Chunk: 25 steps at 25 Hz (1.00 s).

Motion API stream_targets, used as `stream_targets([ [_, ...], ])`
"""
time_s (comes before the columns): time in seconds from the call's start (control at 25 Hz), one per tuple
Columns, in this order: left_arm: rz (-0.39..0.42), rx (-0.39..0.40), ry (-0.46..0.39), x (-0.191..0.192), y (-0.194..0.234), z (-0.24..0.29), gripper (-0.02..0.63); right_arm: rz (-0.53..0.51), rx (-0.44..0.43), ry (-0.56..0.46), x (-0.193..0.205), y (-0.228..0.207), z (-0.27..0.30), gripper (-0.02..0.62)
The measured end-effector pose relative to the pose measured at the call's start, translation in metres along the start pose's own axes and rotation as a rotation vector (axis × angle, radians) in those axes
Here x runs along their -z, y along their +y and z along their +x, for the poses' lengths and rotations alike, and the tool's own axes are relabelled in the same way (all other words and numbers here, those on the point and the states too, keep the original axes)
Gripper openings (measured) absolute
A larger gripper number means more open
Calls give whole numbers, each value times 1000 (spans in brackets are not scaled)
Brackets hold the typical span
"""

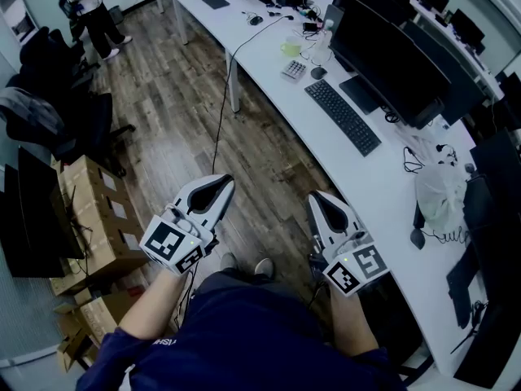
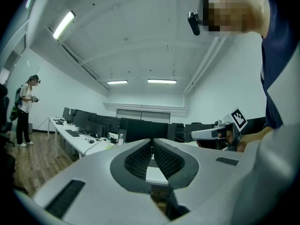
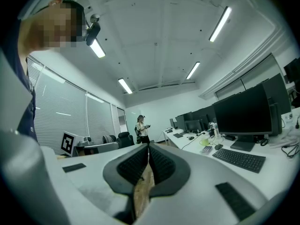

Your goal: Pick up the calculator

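The calculator (image 1: 294, 69) is a small pale keypad lying on the long white desk (image 1: 269, 47), far ahead of both grippers; in the right gripper view the calculator (image 3: 205, 148) shows small beside a keyboard. My left gripper (image 1: 226, 180) and right gripper (image 1: 313, 195) are held side by side over the wooden floor, close to my body and well short of the desk's near edge. Both have their jaws together with nothing between them, as the left gripper (image 2: 151, 139) and right gripper (image 3: 148, 145) show in their own views.
A black keyboard (image 1: 342, 116), a mouse (image 1: 318, 72), a green cup (image 1: 291, 49) and a large monitor (image 1: 391, 59) share the desk near the calculator. A plastic bag (image 1: 440, 194) lies further right. Cardboard boxes (image 1: 94, 218) and chairs (image 1: 49, 120) stand left. A person (image 1: 89, 10) stands far off.
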State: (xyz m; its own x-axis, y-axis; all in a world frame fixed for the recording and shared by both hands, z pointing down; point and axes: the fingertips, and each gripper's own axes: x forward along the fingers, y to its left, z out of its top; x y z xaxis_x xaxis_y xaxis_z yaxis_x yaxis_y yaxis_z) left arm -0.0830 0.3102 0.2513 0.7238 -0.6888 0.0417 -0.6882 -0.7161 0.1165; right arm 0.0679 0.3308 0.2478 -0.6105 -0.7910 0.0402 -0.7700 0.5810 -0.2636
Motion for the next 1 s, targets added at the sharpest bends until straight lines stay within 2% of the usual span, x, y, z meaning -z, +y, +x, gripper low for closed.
stream_targets([
  [1.0, -6, -1, 1, 4, -8, 6, 43, 1, -34, 2, 0, -2, -4, 83],
])
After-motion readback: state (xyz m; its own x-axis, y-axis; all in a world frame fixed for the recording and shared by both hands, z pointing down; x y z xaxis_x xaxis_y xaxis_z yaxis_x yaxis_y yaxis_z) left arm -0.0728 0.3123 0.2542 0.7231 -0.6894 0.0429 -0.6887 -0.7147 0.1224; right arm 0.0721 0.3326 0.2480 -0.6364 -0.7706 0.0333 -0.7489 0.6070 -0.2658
